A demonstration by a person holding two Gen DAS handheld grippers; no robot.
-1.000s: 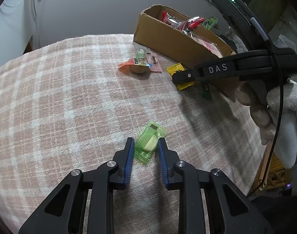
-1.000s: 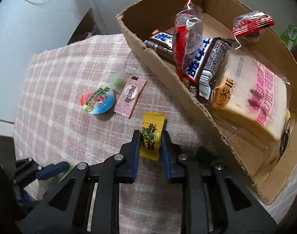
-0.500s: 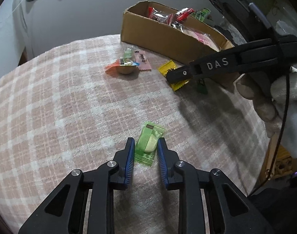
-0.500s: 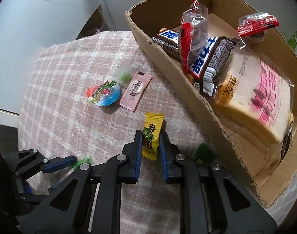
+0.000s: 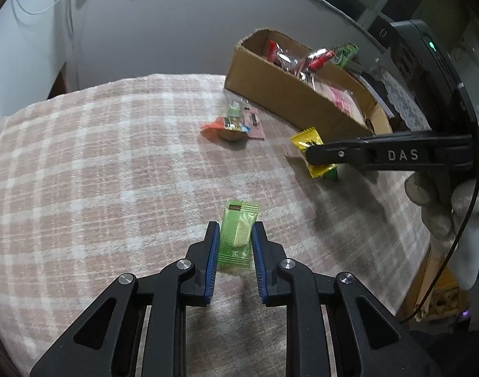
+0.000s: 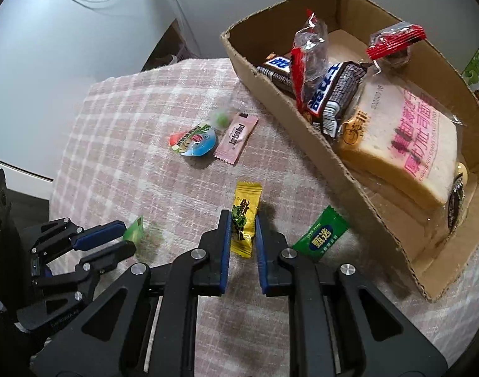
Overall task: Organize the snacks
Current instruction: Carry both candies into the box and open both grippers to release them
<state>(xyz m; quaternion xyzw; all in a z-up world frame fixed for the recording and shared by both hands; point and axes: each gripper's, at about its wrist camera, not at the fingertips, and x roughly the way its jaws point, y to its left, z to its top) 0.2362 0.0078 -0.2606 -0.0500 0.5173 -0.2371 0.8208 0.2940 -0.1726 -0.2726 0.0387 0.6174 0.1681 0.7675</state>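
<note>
My left gripper is shut on a light green snack packet, held just above the checked cloth. My right gripper is shut on a yellow candy packet and holds it off the cloth beside the cardboard box. In the left wrist view the yellow candy packet shows at the right gripper's tip, in front of the box. A dark green candy packet lies on the cloth near the box wall. The left gripper with the green packet shows at the lower left of the right wrist view.
A round jelly cup, a pink sachet and a small clear-wrapped green candy lie together on the cloth. The box holds a bread pack, chocolate bars and red-wrapped snacks. A gloved hand holds the right gripper.
Both grippers have closed on their packets. The right gripper has lifted the yellow candy, uncovering the dark green packet. The green packet now stands straighter between the left gripper's fingers.
</note>
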